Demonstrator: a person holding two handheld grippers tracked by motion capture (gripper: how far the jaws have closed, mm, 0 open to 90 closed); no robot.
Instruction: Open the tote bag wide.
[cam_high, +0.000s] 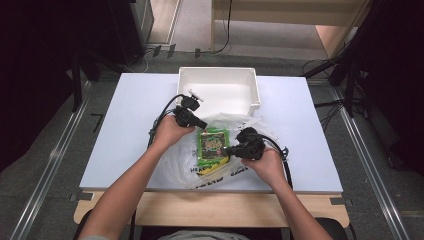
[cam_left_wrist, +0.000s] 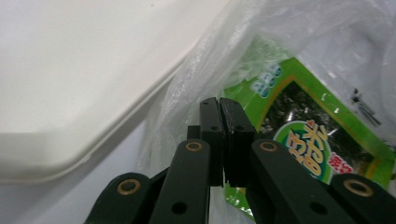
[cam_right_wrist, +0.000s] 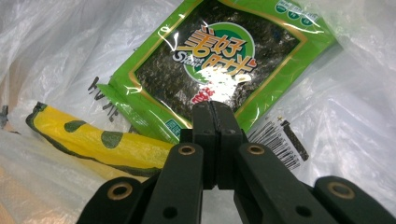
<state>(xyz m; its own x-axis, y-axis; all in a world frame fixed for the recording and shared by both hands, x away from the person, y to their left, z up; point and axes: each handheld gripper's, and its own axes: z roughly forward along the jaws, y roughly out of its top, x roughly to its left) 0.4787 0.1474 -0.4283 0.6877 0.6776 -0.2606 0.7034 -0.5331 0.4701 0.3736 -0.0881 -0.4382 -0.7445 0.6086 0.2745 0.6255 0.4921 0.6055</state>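
1. High view: your left claw (cam_high: 202, 124) sits at the far left edge of the clear plastic bag (cam_high: 220, 172) on the pale worktop (cam_high: 135, 130); your right claw (cam_high: 226, 149) lies on the bag's right side, pointing left at the green seaweed packet (cam_high: 212, 141).
2. Left gripper view: your left claw (cam_left_wrist: 220, 103) has its jaws together, tips against the crinkled bag film (cam_left_wrist: 196, 79). Whether film is pinched between them cannot be told. The seaweed packet (cam_left_wrist: 303, 140) lies just beyond, inside the bag.
3. Right gripper view: your right claw (cam_right_wrist: 214, 108) has its jaws together at the near edge of the packet (cam_right_wrist: 210, 60); a grip on film or packet cannot be confirmed.
4. A yellow wrapper with dark spots (cam_right_wrist: 93, 140) lies beside the packet inside the bag.
5. A white bin (cam_high: 220, 90) stands behind the bag, touching it.
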